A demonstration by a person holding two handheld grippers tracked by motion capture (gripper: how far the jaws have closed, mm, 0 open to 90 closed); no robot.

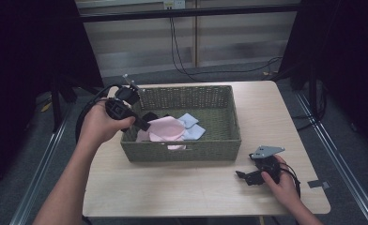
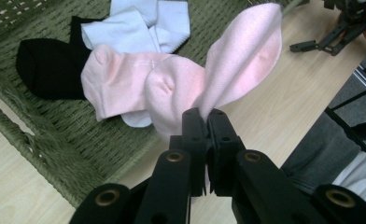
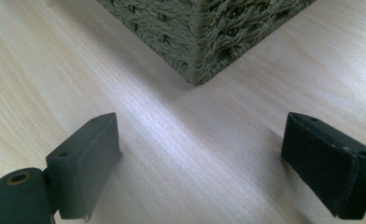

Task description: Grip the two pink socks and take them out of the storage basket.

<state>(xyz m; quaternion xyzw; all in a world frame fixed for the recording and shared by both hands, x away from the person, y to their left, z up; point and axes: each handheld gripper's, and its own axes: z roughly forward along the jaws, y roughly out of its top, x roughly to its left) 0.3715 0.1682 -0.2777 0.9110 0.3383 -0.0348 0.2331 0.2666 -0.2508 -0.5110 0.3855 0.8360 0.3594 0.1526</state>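
Black jaws of the left claw (image 2: 208,122) are sitting nearest the lens in the left gripper view, pressed together and clamping a pink sock (image 2: 237,60) by its edge. That sock is hanging lifted just beyond the claw tips, its free end fanning up and away from them. Directly past the claw, a second pink sock (image 2: 118,84) is lying flat in the basket (image 2: 41,140), touching the held one. Farther out from the claw a pale blue sock (image 2: 134,28) is lying, partly under the pink one, and a black sock (image 2: 48,67) is resting off to the claw's left on the woven floor.

From the high view, the left claw (image 1: 142,123) is hovering over the basket's near-left corner, a person's hand (image 1: 102,124) gripping it, pink fabric (image 1: 165,129) just beside its tips.

Right claw (image 1: 241,175) is resting low on the worktop (image 1: 172,187), well apart from the socks, held by the other hand (image 1: 278,180). Its jaws are standing wide apart with nothing between them but bare wood. Ahead of that claw, in the right gripper view, the basket's green woven corner (image 3: 200,42) is standing near, not touching either jaw.
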